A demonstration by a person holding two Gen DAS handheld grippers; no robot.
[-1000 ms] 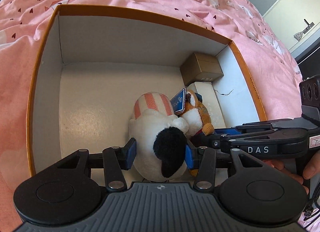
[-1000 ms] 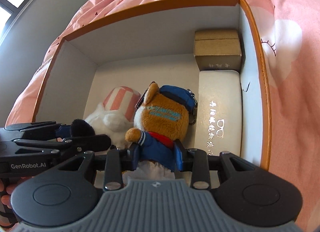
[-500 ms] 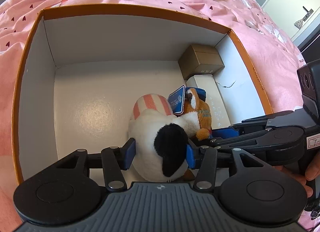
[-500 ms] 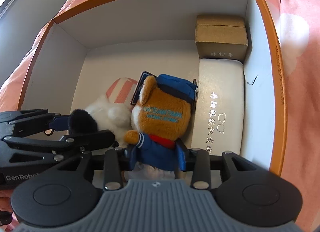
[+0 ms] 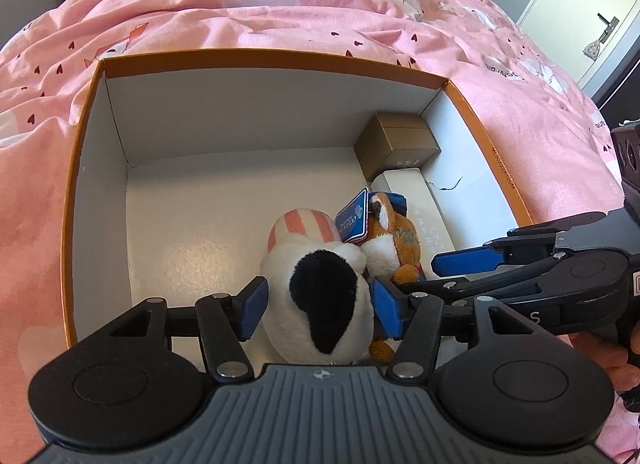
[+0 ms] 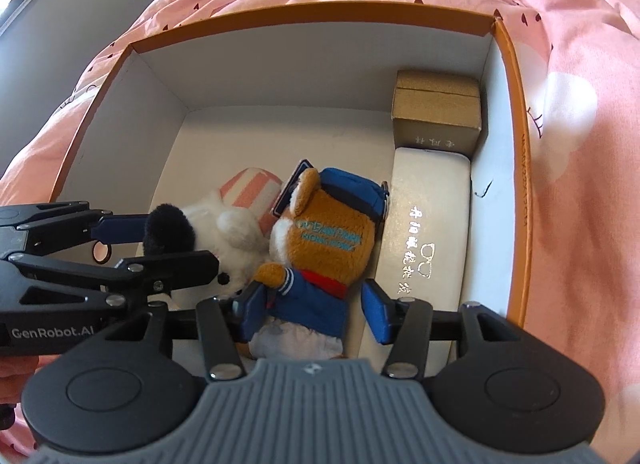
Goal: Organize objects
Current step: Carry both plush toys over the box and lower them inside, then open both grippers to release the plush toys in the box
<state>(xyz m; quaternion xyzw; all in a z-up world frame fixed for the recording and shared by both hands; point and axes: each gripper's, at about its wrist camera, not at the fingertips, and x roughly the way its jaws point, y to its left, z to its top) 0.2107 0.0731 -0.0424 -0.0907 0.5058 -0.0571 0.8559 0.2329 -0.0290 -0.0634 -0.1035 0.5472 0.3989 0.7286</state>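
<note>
I am opening both tongs to release the toys inside the orange box [image 5: 480, 120]. The left tongs [image 5: 318, 310] flank the white plush [image 5: 320, 304]; the right tongs [image 6: 310, 312] flank the fox plush [image 6: 320, 248], at lower centre, no pad pressing now.

I see a cardboard box with an orange rim and white inside [image 5: 276, 57] on my left view. It sits on a pink bedspread printed with small dark red hearts and white clouds [image 5: 280, 4]. The white plush dog [image 5: 320, 296] has a black ear and a pink-and-white striped hat. Beside it, the orange-brown plush fox [image 6: 320, 240] wears a blue cap, blue jacket and red scarf, with teal lettering. The small cardboard carton [image 6: 436, 112] is tan; the long case with silver lettering [image 6: 428, 240] is white.
</note>
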